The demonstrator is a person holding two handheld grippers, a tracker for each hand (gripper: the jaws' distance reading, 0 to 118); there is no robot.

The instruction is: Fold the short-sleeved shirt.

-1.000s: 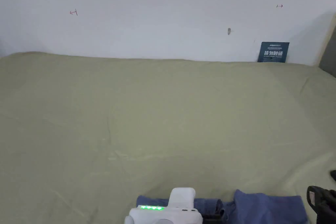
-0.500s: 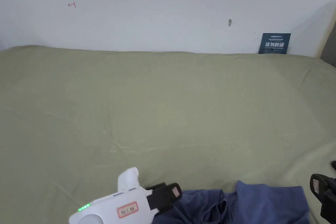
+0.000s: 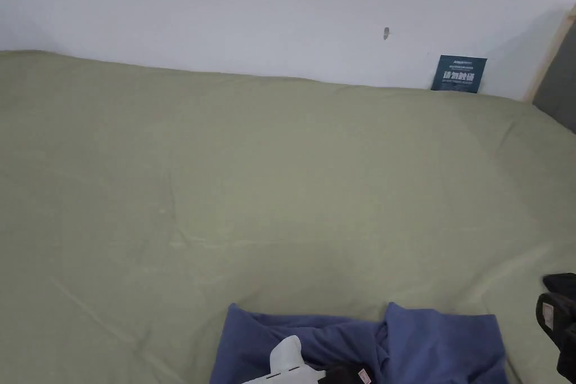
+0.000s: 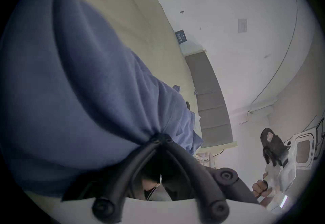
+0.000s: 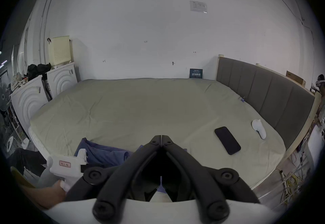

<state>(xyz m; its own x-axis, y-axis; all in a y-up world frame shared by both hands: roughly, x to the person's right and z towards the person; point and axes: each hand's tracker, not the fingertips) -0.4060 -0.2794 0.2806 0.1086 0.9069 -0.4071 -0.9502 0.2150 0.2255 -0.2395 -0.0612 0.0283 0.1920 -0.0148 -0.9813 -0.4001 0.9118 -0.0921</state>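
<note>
The blue short-sleeved shirt (image 3: 360,340) lies bunched at the near edge of the olive bed sheet (image 3: 281,177). In the left gripper view my left gripper (image 4: 161,137) is shut on a gathered fold of the shirt (image 4: 79,87), and the cloth drapes up and away from the jaw tips. In the head view its white body and black jaws (image 3: 346,374) sit low over the shirt. My right gripper (image 5: 161,137) is shut with nothing between its jaws, just right of the shirt (image 5: 105,153). It also pokes in at the head view's right edge (image 3: 554,312).
A black phone (image 5: 227,142) and a small white object (image 5: 258,128) lie on the sheet to the right. A grey padded headboard (image 5: 263,97) bounds the right side, white cabinets (image 5: 59,80) the left. A dark sign (image 3: 458,73) leans on the back wall.
My left gripper has swung from the shirt's left side to over it, low in view. More of the shirt's left part now shows. The head camera shifted too.
</note>
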